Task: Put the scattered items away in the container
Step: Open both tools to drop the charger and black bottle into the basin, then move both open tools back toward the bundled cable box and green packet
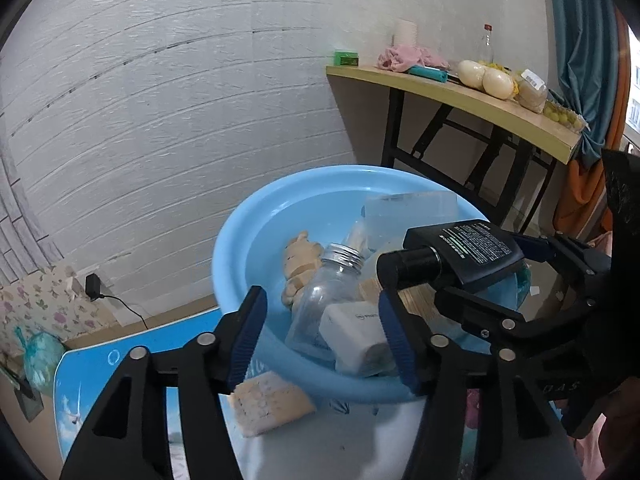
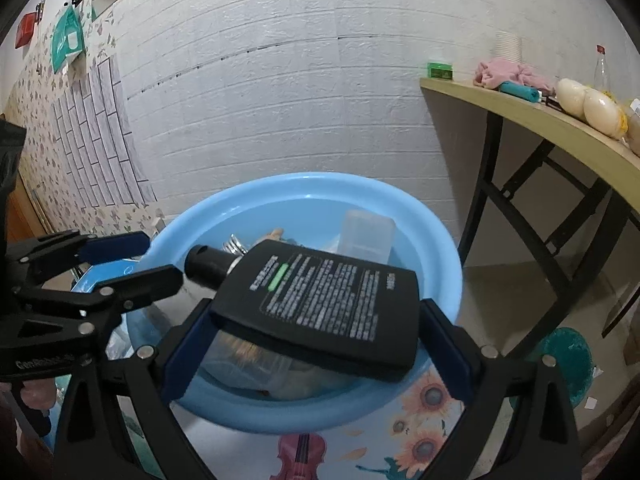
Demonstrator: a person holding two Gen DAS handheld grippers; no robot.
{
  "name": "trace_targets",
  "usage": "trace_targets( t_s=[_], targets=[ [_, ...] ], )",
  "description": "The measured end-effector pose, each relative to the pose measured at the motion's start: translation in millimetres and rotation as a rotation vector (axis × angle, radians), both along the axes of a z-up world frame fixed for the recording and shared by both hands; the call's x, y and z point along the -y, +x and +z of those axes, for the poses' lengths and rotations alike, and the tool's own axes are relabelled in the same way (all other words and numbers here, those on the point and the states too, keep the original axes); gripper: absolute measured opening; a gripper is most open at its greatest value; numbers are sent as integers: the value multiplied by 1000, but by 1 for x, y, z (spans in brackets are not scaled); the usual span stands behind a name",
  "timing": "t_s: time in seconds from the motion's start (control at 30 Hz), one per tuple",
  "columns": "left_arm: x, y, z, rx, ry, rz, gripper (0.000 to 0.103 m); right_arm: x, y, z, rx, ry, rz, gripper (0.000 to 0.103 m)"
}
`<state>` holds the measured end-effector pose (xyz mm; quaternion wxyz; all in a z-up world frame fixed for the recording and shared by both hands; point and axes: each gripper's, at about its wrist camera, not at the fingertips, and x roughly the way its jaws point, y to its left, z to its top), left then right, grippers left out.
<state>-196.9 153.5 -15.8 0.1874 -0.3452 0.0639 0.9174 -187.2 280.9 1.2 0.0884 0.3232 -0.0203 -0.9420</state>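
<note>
A light blue basin (image 1: 240, 240) stands on a printed table and holds a clear glass bottle (image 1: 320, 296), a white soap box (image 1: 352, 336), a plush toy (image 1: 298, 258) and a clear plastic box (image 1: 408, 210). My right gripper (image 2: 316, 344) is shut on a flat black bottle (image 2: 320, 300) and holds it over the basin (image 2: 400, 208); the bottle also shows in the left wrist view (image 1: 464, 250). My left gripper (image 1: 324, 336) is open and empty at the basin's near rim. A yellow sponge (image 1: 270, 406) lies on the table just outside the basin.
A wooden folding table (image 1: 460, 94) at the right back carries a pink cloth (image 1: 412, 58), pale round items (image 1: 486, 78) and a glass bottle (image 1: 486, 42). A white brick wall is behind. A teal bag (image 1: 40, 360) sits at far left.
</note>
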Motion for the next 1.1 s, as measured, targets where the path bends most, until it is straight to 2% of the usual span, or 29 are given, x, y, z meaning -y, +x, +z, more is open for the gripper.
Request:
trace_targets(
  t_s=[0.07, 0.27, 0.47, 0.7, 0.93, 1.1],
  targets=[
    [5, 5, 1, -2, 3, 7, 66, 1, 4, 2, 2, -4, -1, 99],
    [24, 27, 7, -13, 11, 40, 77, 2, 20, 5, 15, -11, -19, 99],
    [50, 52, 9, -15, 16, 84, 83, 3, 37, 3, 45, -22, -30, 99],
    [82, 85, -3, 5, 1, 142, 86, 12, 58, -2, 80, -36, -44, 99],
    [112, 122, -37, 69, -25, 192, 86, 33, 80, -15, 118, -26, -15, 99],
    [127, 139, -52, 109, -33, 219, 86, 52, 93, -27, 155, -20, 16, 99]
  ],
)
